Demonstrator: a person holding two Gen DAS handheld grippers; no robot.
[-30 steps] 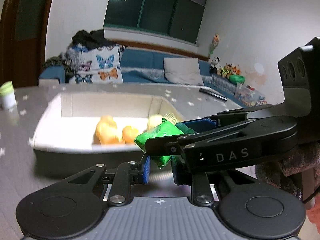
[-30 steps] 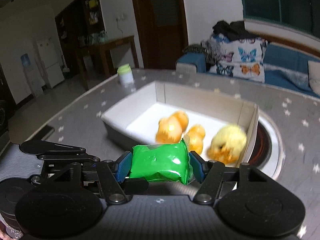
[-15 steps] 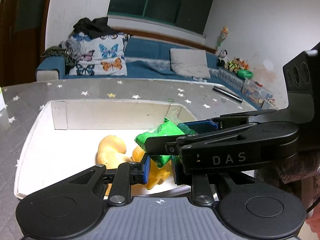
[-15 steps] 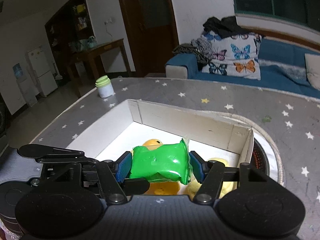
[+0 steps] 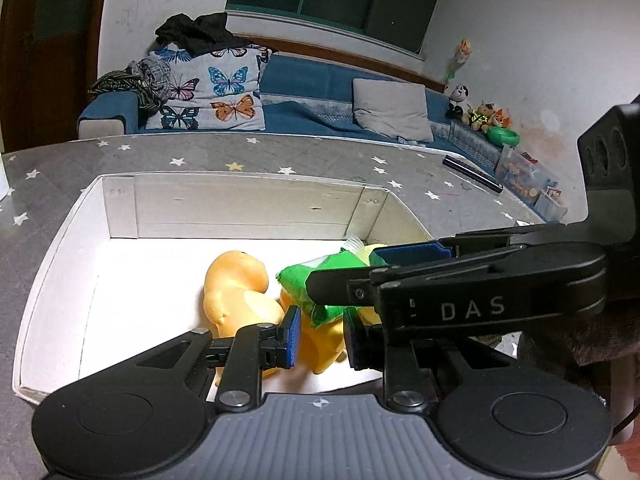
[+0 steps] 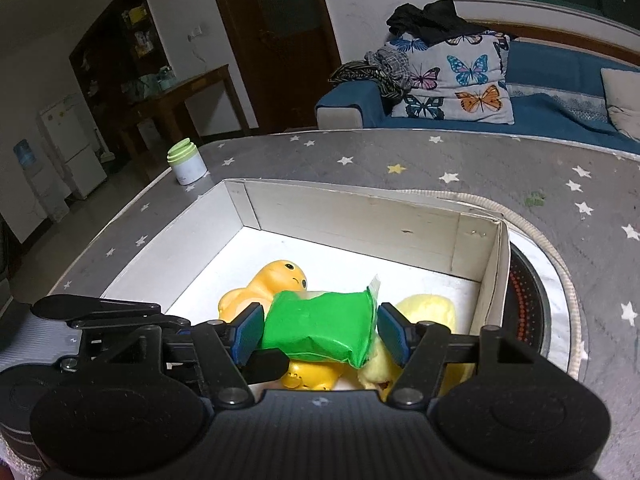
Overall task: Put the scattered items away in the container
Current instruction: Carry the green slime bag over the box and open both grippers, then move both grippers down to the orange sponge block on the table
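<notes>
A white open box [image 5: 240, 208] [image 6: 360, 216] stands on the grey star-patterned table. Orange rubber toys [image 5: 236, 292] [image 6: 276, 280] and a pale yellow plush [image 6: 428, 312] lie in it. My right gripper [image 6: 320, 330] holds a green packet [image 6: 320, 328] [image 5: 312, 280] above the box's near half; its right pad shows a small gap to the packet. The right gripper crosses the left wrist view from the right [image 5: 480, 292]. My left gripper [image 5: 320, 340] is open and empty, low over the box's near edge.
A green-lidded white jar [image 6: 186, 162] stands on the table left of the box. A round hotplate [image 6: 528, 304] lies under the box's right end. A dark remote [image 5: 472, 174] lies at the far right. A blue sofa with cushions is behind.
Both grippers have moved forward and over the box, with the green packet carried in. The right jaws look slightly wider around the packet.
</notes>
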